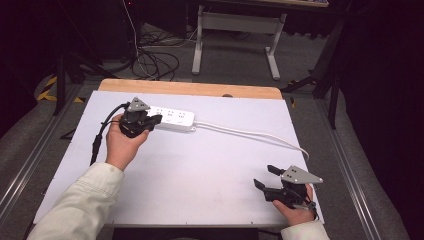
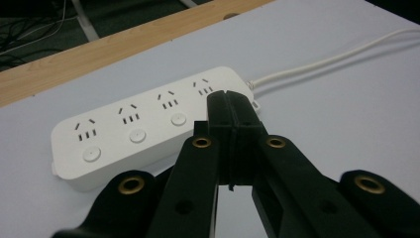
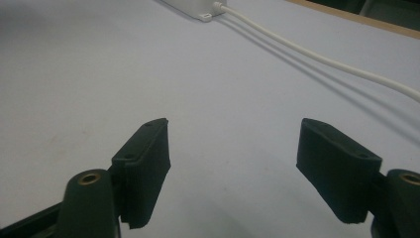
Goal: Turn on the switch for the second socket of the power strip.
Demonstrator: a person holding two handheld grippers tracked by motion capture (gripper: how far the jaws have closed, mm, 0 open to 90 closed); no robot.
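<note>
My left tool (image 2: 229, 106) was clenched with nothing between its jaws, just over the white power strip (image 1: 173, 119) at the far left of the counter (image 1: 200, 170), while my right tool (image 1: 265, 177) gaped wide near the counter's front right corner.

Lab: dark drapes (image 1: 380, 75), floor cables (image 1: 155, 62).
</note>
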